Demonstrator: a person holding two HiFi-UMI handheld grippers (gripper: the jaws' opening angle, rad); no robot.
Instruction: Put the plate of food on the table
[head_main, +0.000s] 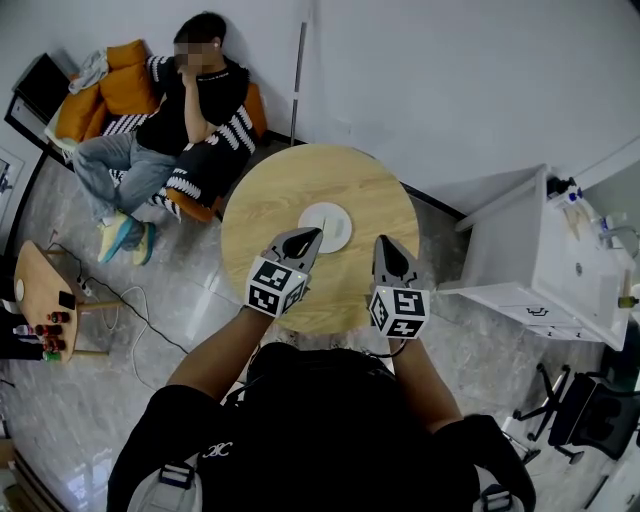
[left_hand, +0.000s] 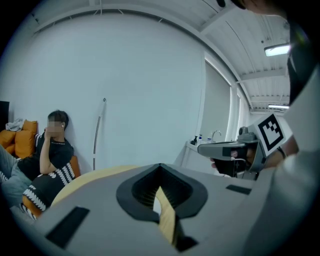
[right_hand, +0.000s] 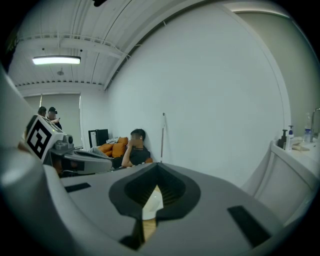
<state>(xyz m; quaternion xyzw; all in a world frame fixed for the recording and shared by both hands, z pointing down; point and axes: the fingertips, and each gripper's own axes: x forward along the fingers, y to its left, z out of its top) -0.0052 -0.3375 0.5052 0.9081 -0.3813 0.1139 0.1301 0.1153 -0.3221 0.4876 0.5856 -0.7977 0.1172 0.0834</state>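
Plate (head_main: 325, 226) lies mid-table (head_main: 268, 195), just beyond the left gripper (head_main: 308, 238), farther from the right gripper (head_main: 386, 246); both pairs of jaws closed on nothing

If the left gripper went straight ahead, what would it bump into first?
Probably the white plate on the round table; the left gripper points at its near edge, though height is unclear.

Seated person (head_main: 188, 108) on orange sofa (head_main: 122, 88); white cabinet (head_main: 530, 250) right; small side table (head_main: 35, 278) left.
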